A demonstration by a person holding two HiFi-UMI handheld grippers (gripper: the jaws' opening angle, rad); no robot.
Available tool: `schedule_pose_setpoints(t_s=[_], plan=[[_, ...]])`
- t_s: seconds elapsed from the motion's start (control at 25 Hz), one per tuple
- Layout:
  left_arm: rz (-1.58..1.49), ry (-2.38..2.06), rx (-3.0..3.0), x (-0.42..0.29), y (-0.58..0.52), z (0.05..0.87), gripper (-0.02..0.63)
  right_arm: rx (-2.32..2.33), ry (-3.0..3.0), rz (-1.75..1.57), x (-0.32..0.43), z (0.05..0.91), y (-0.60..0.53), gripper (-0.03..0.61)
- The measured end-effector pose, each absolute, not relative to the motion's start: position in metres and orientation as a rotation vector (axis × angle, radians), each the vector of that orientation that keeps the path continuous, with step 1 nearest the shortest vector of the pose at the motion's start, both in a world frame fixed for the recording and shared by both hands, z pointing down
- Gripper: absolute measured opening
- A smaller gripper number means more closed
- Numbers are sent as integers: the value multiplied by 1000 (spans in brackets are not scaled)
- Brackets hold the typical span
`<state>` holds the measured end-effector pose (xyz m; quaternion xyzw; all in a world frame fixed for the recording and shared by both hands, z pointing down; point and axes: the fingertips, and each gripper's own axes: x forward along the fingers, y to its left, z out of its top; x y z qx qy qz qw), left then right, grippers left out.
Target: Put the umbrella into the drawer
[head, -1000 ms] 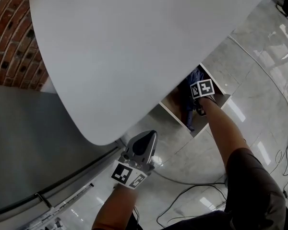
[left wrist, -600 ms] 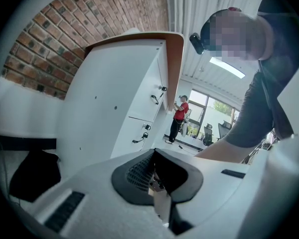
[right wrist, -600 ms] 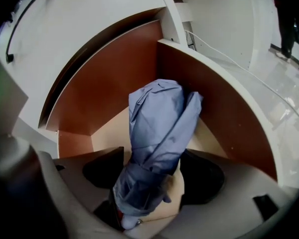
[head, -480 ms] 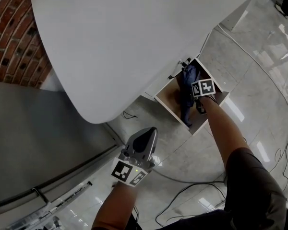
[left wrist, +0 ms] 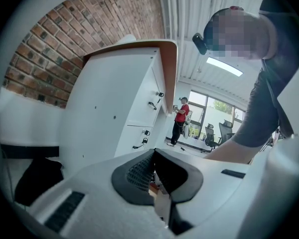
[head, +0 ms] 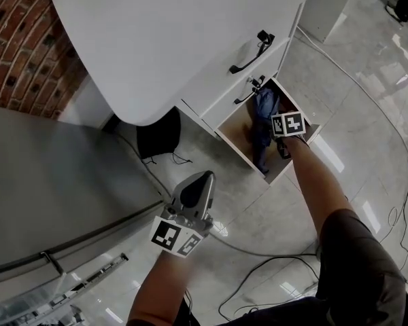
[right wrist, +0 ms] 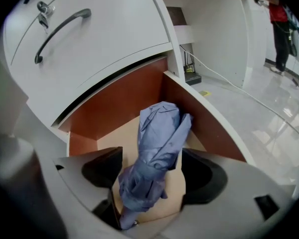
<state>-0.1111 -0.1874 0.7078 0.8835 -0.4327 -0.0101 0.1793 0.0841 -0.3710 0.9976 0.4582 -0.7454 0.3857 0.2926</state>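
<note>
The folded blue umbrella (right wrist: 157,148) lies on the wooden floor of the open bottom drawer (right wrist: 204,118), its handle end toward the camera. My right gripper (right wrist: 152,168) hangs over it, pointing steeply down. Its jaws stand wide on either side of the fabric and the pads do not press on it. In the head view the umbrella (head: 262,124) shows in the drawer (head: 239,129), just left of the right gripper (head: 280,129). My left gripper (head: 196,194) is held out over the floor, away from the drawer. Its dark pads (left wrist: 139,171) meet, with nothing between them.
Closed white drawers with black handles (head: 250,53) sit above the open one, under the white desktop (head: 177,26). A black bag (head: 158,133) lies by the desk's foot. Cables (head: 272,270) cross the glossy floor. A person in red (left wrist: 180,121) stands far off.
The head view has swung, so the drawer fronts and the black bag have come out from under the desktop. The right gripper stays over the umbrella, slightly higher. The left gripper has hardly moved.
</note>
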Motion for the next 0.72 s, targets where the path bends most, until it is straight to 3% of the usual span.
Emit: schedule_pose_setpoints(t_s=[0.72], plan=[[-40,-1248,2499,-105,-168,687,5,1295,-2031,1023,118,940,-338,359]])
